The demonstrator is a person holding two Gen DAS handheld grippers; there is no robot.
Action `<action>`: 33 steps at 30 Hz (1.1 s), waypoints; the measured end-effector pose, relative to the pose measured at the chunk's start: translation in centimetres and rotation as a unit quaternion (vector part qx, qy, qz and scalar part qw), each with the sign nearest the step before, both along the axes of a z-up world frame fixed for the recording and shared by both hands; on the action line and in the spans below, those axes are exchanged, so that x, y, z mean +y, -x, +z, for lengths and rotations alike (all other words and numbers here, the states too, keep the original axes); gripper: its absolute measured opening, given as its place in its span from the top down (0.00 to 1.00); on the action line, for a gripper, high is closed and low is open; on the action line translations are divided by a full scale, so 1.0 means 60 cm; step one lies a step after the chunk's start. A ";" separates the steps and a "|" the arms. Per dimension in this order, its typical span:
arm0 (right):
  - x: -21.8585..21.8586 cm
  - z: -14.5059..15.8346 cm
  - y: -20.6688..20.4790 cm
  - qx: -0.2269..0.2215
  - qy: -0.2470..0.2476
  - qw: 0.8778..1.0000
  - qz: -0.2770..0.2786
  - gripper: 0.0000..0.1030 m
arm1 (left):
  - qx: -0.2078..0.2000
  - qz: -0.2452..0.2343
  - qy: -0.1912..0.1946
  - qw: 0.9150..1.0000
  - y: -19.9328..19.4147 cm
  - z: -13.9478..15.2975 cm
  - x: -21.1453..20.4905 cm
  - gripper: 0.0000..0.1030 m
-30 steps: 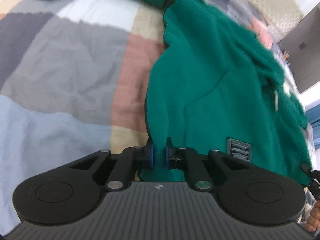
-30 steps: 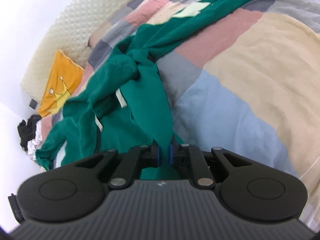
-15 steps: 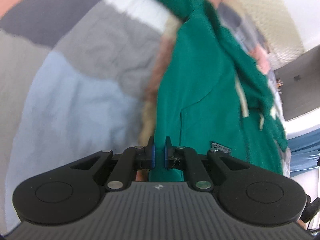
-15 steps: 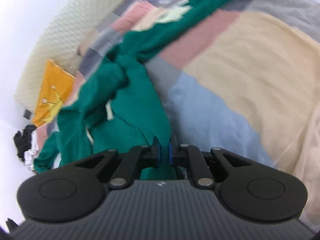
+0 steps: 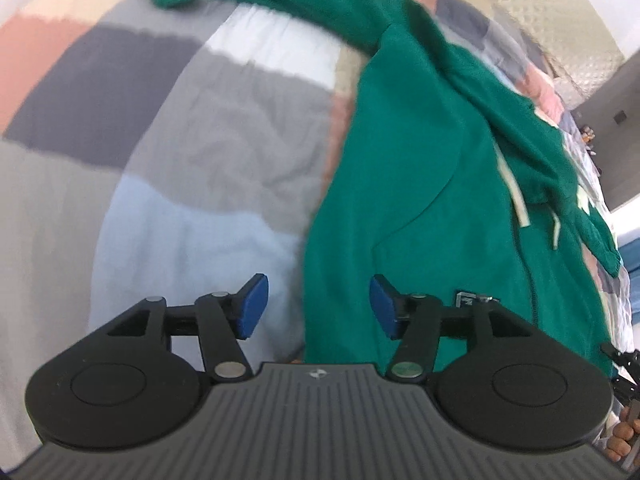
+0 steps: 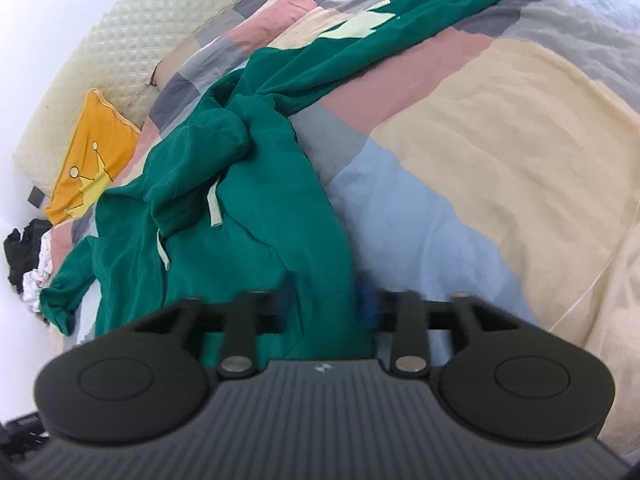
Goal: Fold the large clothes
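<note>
A green hoodie point(image 5: 420, 160) with pale drawstrings lies spread on a patchwork quilt point(image 5: 160, 160), one sleeve stretched to the far left. My left gripper point(image 5: 318, 306) is opening: its blue pads stand wide apart over the hoodie's left bottom corner and do not press the cloth. In the right wrist view the hoodie point(image 6: 240, 200) lies rumpled, its other sleeve running to the far right. My right gripper point(image 6: 328, 304) is opening too, its fingers blurred, with the hoodie's near edge loose between them.
An orange cushion point(image 6: 90, 156) with a crown leans on the cream quilted headboard point(image 6: 120, 40). Dark and white clothes point(image 6: 28, 256) are heaped at the far left. A grey cabinet point(image 5: 616, 120) stands to the right. A person's hand point(image 5: 624, 436) shows at the lower right.
Both grippers were shut on the hoodie's bottom edge; now both pairs of jaws stand apart and the cloth lies loose. The left view has shifted, with more of the quilt and sleeve showing.
</note>
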State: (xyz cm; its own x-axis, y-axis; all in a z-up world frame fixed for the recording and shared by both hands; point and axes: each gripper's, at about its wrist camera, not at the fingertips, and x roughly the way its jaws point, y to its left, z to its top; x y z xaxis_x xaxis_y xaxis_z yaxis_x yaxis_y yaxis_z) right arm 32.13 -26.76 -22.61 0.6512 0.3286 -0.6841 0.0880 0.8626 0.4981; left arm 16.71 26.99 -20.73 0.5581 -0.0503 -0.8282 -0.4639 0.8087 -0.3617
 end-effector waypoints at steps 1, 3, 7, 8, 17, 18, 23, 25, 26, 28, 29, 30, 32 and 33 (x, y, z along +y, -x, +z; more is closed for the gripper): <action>-0.001 0.002 0.001 -0.004 0.000 1.000 -0.002 0.35 | -0.005 -0.004 -0.010 1.000 -0.003 0.014 -0.005 0.39; -0.003 0.005 0.003 -0.014 -0.001 1.000 -0.006 0.25 | -0.020 -0.016 -0.033 0.999 -0.010 0.048 -0.014 0.39; -0.002 0.013 0.003 -0.029 -0.001 1.000 -0.007 0.25 | -0.056 -0.045 -0.078 0.994 -0.035 0.135 -0.035 0.39; 0.000 0.016 0.003 -0.034 0.002 0.999 -0.006 0.25 | -0.065 -0.053 -0.089 0.992 -0.044 0.160 -0.041 0.39; 0.033 0.112 0.003 -0.126 0.048 0.990 0.028 0.25 | -0.133 -0.100 -0.142 0.976 -0.131 0.371 -0.108 0.39; 0.036 0.126 0.001 -0.137 0.051 0.989 0.031 0.25 | -0.138 -0.108 -0.151 0.973 -0.142 0.388 -0.123 0.39; 0.054 0.185 -0.018 -0.179 0.060 0.981 0.043 0.25 | -0.156 -0.129 -0.157 0.967 -0.199 0.447 -0.176 0.39; 0.061 0.198 -0.030 -0.187 0.056 0.980 0.045 0.25 | -0.161 -0.134 -0.161 0.965 -0.220 0.461 -0.198 0.39; 0.065 0.203 -0.036 -0.190 0.054 0.979 0.047 0.25 | -0.162 -0.139 -0.159 0.964 -0.231 0.464 -0.208 0.39; 0.073 0.204 -0.047 -0.195 0.055 0.978 0.051 0.25 | -0.161 -0.146 -0.160 0.963 -0.246 0.465 -0.227 0.39; 0.077 0.202 -0.052 -0.197 0.058 0.977 0.053 0.25 | -0.160 -0.149 -0.159 0.963 -0.254 0.460 -0.236 0.39; 0.080 0.196 -0.058 -0.196 0.060 0.977 0.055 0.25 | -0.158 -0.152 -0.155 0.963 -0.262 0.452 -0.244 0.39; 0.083 0.177 -0.066 -0.196 0.057 0.977 0.061 0.25 | -0.151 -0.154 -0.145 0.966 -0.276 0.422 -0.253 0.39; 0.084 0.167 -0.067 -0.197 0.056 0.977 0.065 0.25 | -0.145 -0.158 -0.140 0.967 -0.283 0.404 -0.259 0.39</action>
State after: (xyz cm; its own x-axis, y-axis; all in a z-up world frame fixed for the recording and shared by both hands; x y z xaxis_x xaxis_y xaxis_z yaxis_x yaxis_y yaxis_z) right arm 36.14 -21.72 -12.62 0.8288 0.3641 -0.4250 -0.2060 0.9046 0.3732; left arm 33.72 11.46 3.51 0.7627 -0.0537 -0.6445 -0.0891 0.9783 -0.1870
